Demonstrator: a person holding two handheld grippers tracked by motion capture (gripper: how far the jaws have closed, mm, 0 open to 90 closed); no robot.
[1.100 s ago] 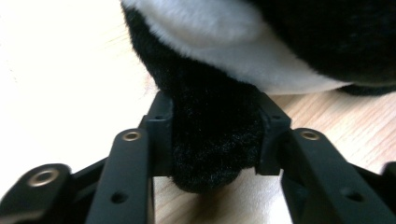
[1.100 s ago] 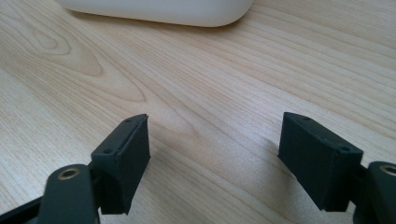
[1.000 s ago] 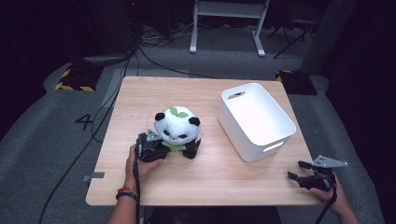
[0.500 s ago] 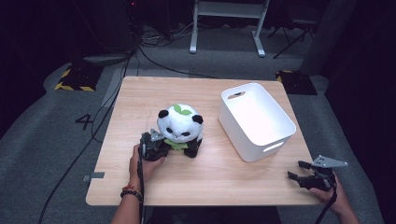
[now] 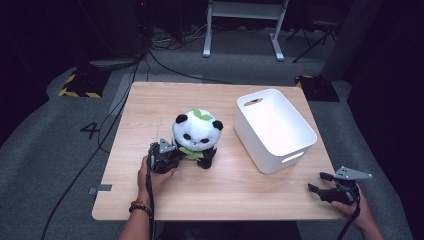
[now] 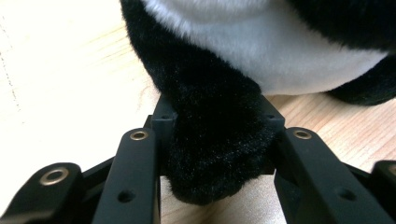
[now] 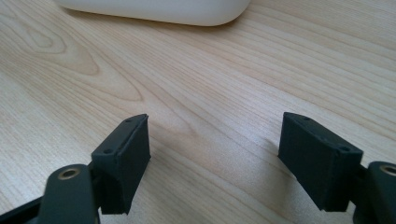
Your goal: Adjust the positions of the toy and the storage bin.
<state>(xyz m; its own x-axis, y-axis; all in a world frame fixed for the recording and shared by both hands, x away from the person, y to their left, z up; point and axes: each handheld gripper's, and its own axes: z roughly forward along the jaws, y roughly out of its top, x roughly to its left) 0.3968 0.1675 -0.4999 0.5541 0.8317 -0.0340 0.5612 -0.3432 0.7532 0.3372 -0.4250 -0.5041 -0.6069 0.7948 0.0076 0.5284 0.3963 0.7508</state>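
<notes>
**Now gripping the panda's leg**

Leftmost, we see the left gripper [image 5: 165, 156] low on the wooden table [image 5: 150, 107], its jaws having just been closing — in the left gripper view the pads press both sides of a black leg of the plush panda [image 5: 196, 136]. That toy sits upright near the table's middle, beside the empty white bin [image 5: 274, 128]. Further right, the right gripper [image 5: 320, 184] rests at the table's near corner — jaws spread wide, nothing between them.

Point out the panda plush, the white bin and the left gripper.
panda plush [image 5: 196, 131], high view, on its white face.
white bin [image 5: 250, 137], high view, on its near outer wall.
left gripper [image 5: 172, 159], high view, between its jaws.
</notes>
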